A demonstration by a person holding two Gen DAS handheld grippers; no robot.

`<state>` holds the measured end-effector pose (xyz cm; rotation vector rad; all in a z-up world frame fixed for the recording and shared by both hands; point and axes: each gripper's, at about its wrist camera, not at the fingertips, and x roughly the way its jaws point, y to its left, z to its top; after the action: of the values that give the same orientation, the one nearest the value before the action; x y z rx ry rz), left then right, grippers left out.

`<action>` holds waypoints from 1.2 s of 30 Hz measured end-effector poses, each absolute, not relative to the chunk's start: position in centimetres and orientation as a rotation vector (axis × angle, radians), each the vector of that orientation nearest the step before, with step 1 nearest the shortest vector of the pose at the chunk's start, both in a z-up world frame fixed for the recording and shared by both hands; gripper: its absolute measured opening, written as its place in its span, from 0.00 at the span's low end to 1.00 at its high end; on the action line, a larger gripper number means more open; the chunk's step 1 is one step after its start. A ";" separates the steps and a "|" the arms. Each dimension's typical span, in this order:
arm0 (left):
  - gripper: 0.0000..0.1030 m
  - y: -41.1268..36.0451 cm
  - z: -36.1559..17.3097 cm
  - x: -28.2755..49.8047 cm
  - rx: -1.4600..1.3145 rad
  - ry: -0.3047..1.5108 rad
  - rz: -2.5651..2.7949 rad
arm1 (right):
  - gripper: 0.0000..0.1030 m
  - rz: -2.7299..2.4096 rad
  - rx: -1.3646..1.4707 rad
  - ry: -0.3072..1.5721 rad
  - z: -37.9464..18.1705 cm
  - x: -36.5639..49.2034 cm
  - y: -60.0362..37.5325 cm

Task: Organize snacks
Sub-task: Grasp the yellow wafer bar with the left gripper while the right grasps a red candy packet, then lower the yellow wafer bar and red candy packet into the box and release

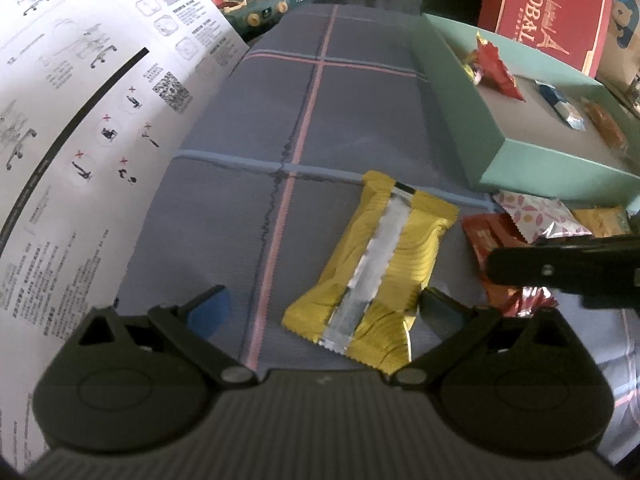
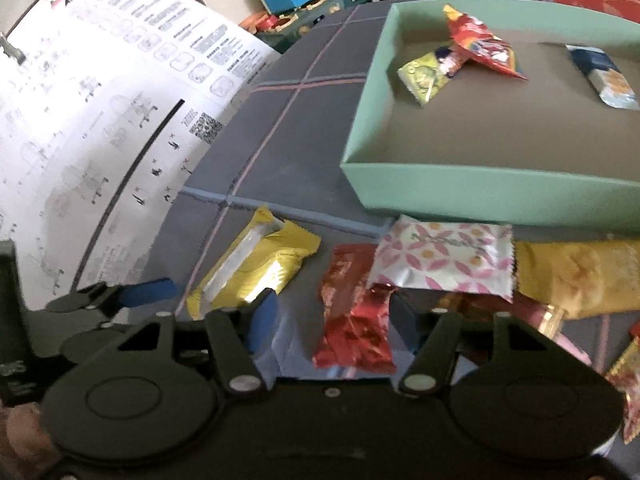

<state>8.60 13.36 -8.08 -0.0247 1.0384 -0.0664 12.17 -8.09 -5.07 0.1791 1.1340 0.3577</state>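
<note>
Grey cloth (image 1: 352, 92) with pink and blue stripes covers the worktop. Over it the left tool (image 1: 324, 308) hangs with its jaws spread wide, and the near end of a yellow snack packet (image 1: 376, 264) lies between its fingers, silver seam up; the right finger sits at the packet's corner, though whether it touches cannot be told. The right tool (image 2: 334, 312) stands with its jaws partly apart around the near end of a red foil snack (image 2: 354, 320), and no pad is seen pressing on it. Just right of the red foil snack lies a white packet with pink flowers (image 2: 444, 258), and beyond that an orange-yellow packet (image 2: 580, 272); all lie on the cloth in front of a green box (image 2: 492, 192). Inside the box, at its far end, rest a red packet (image 2: 480, 46), a yellow-green packet (image 2: 424, 74) partly under it, and a dark blue packet (image 2: 604, 74) to the right. A large printed instruction sheet (image 1: 80, 120) rises on the left, and a red carton (image 1: 548, 20) stands behind the box.
</note>
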 end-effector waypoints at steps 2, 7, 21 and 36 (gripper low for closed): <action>1.00 13.7 -8.0 8.5 -0.031 1.037 -0.067 | 0.62 0.353 0.152 1.136 -5.6 12.4 -7.5; 1.00 12.7 -8.2 8.8 0.019 1.040 -0.096 | 0.38 0.340 0.099 1.129 -6.0 12.3 -7.3; 0.50 8.8 -7.8 9.7 0.102 0.989 -0.194 | 0.33 0.309 0.219 1.150 -5.5 8.8 -13.0; 0.50 8.2 -7.5 7.7 0.059 1.027 -0.148 | 0.36 0.362 -0.025 1.074 -5.4 5.8 -10.1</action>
<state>7.73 8.22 -7.51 0.0589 1.0265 -0.1481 5.79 -10.11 -5.38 -0.0246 1.0738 0.3625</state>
